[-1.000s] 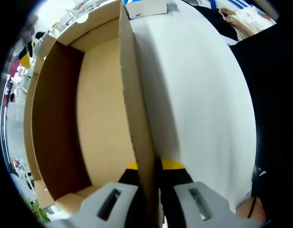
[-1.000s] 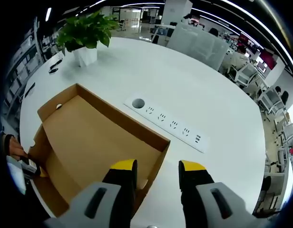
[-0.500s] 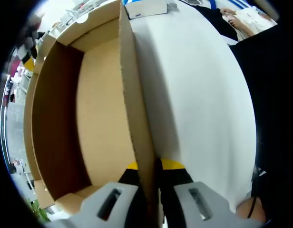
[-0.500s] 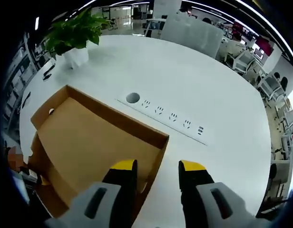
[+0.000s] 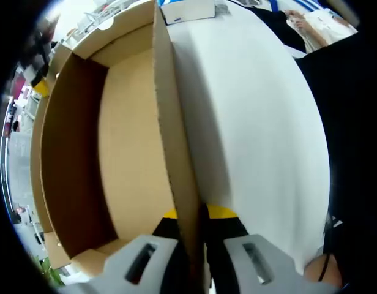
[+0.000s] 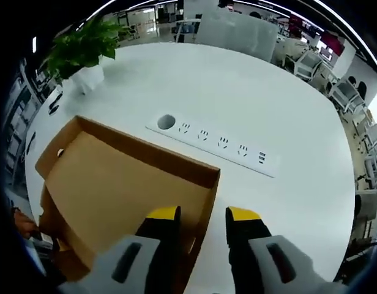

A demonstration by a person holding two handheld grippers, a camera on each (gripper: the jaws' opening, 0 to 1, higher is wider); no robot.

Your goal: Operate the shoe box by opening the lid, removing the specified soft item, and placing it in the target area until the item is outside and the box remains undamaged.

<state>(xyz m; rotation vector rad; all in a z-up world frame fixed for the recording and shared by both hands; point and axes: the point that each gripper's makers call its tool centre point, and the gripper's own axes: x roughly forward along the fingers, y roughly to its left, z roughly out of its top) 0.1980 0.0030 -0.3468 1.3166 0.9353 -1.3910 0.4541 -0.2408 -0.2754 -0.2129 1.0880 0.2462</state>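
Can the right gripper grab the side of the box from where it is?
Probably yes. The right gripper has its jaws apart, one inside and one outside the cardboard box's near wall, with nothing between them and the wall.

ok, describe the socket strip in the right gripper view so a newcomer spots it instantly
Start at the big white round table and find the open brown cardboard box on it. Just beyond the box's far wall lies a flat white power strip set into the tabletop. It has a round grey hole at one end and a row of small dark sockets, unlike the potted green plant farther off.
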